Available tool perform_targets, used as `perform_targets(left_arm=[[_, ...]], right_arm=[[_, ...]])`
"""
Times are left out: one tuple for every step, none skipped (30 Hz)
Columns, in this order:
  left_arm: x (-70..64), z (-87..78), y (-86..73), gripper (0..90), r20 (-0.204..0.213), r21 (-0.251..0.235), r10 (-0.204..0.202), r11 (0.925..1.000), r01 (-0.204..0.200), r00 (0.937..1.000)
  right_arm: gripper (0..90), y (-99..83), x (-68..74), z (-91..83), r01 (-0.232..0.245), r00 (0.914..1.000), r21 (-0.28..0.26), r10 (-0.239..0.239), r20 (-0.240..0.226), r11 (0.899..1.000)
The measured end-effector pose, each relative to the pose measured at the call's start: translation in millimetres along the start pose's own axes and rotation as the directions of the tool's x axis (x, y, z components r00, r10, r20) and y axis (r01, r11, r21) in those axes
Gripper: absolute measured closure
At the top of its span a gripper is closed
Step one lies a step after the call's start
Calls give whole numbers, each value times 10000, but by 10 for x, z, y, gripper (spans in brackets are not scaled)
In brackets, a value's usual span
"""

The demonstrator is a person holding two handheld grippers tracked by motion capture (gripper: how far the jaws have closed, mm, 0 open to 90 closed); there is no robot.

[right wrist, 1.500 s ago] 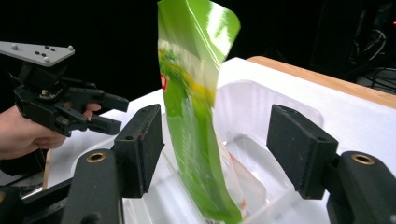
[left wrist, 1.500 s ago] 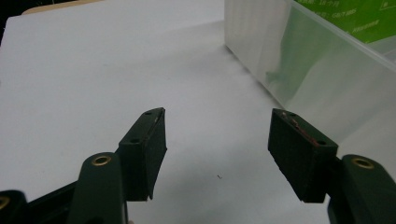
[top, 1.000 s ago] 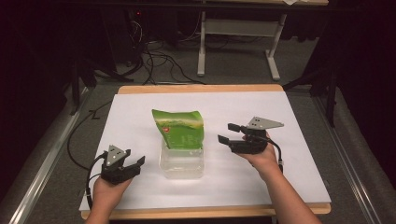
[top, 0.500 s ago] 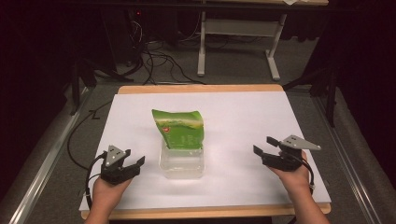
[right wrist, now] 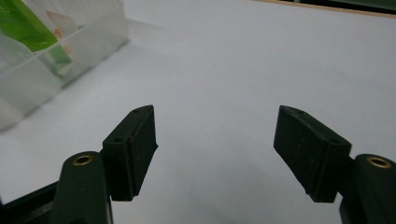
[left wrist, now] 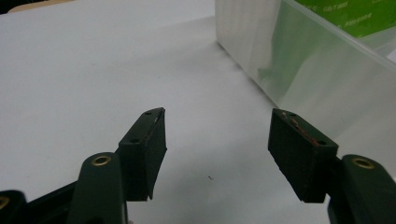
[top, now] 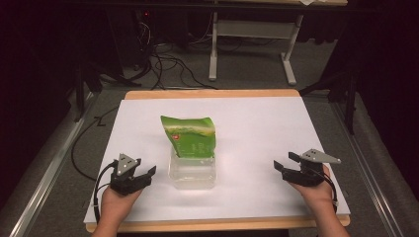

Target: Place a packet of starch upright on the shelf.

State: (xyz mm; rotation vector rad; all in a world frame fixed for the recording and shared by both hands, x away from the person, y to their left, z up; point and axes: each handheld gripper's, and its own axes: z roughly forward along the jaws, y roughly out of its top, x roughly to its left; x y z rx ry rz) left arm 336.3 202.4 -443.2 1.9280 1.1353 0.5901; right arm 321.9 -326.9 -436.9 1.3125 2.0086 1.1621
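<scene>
A green snack bag (top: 189, 136) stands upright in a clear plastic container (top: 192, 174) near the middle of the white table (top: 257, 128). My left gripper (top: 144, 177) rests at the front left, just left of the container, open with nothing between its jaws. In the left gripper view the open gripper (left wrist: 217, 140) points past the container's wall (left wrist: 317, 79). My right gripper (top: 285, 163) sits at the front right, well away from the container, also open and empty. The right gripper view shows this gripper (right wrist: 215, 140) over bare table, with the container (right wrist: 51, 60) and bag (right wrist: 21, 23) at upper left.
The table has a wooden rim (top: 212, 93) at the far edge. Beyond it on the floor lie cables (top: 168, 64) and a grey table frame (top: 252, 37). Metal rails (top: 370, 168) run along both sides of the table.
My right gripper has pulled back from beside the bag toward the front right corner of the table. The left gripper has stayed put.
</scene>
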Motion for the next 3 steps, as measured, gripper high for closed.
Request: perform_targets(left_arm=[[4, -7, 2, 375, 4, 14, -36, 10000, 36, 10000], [11, -13, 8, 379, 35, 49, -132, 9999, 131, 9999], [15, -23, 19, 391, 75, 7, -316, 9995, 316, 9995]], right_arm=[[302, -4, -5, -7, 20, 10000, 26, -20, -6, 10000], [303, -7, -16, -11, 26, 10000, 51, -26, 48, 10000], [304, -10, -29, -12, 14, 10000, 68, -15, 94, 10000]])
